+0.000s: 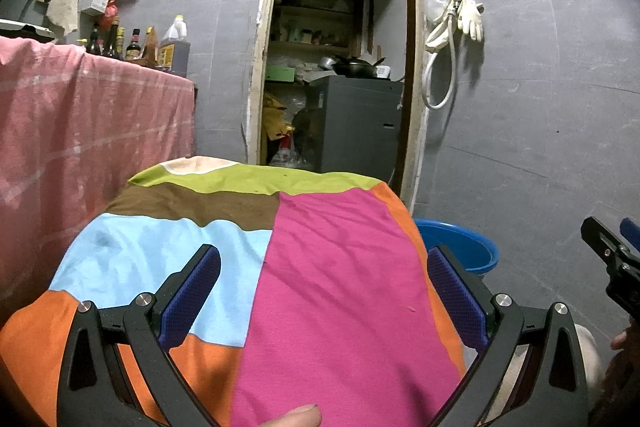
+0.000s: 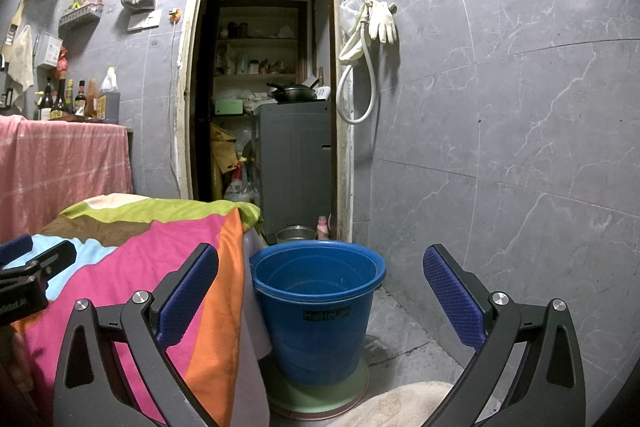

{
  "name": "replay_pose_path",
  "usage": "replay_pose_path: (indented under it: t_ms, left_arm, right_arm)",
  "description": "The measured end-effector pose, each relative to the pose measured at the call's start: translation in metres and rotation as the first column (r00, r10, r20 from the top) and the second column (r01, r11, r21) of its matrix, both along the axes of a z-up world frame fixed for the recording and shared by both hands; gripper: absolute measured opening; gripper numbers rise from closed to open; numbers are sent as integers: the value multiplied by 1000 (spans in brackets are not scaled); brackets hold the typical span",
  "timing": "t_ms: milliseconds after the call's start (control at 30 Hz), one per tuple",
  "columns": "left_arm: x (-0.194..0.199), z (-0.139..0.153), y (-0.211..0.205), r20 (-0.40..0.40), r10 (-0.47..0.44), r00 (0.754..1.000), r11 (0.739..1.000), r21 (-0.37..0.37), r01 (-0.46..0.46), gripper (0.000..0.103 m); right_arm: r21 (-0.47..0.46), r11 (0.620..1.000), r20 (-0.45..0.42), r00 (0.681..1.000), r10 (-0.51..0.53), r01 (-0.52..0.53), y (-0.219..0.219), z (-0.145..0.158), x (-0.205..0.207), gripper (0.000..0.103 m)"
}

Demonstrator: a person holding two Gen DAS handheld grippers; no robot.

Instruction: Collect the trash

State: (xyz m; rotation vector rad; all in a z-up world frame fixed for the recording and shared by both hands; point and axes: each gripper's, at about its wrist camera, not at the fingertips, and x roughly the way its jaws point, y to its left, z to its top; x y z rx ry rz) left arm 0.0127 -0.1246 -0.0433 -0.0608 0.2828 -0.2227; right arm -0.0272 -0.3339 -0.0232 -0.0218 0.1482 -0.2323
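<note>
Two grippers show, both with jaws spread wide and nothing between them. The left gripper (image 1: 324,267) hangs over a table under one patchwork cloth (image 1: 320,267) of pink, orange, light blue, brown and green. The right gripper (image 2: 320,267) points at one blue bucket (image 2: 318,307), which stands on the floor on a green round mat (image 2: 320,393), just beside the table's right edge. The bucket's black label is hard to read; it looks like "HaiHeLan". No trash can be made out on the cloth, and what lies in the bucket's bottom is unclear. On the pink-covered counter (image 2: 60,163) stand about six bottles (image 2: 82,99), labels too small to read. One pale glove (image 2: 383,21) and one hose (image 2: 358,95) hang by the doorway; the room behind is dim and cluttered
</note>
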Motion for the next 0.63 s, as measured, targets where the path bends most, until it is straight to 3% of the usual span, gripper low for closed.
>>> replay_pose_path:
  t_ms: [633]
  left_arm:
    - [3,-3,7,1,-20,1000,1000,21,20,101]
  right_arm:
    - [4,1000,-6,1000,-1,1,1,-1,-1,103]
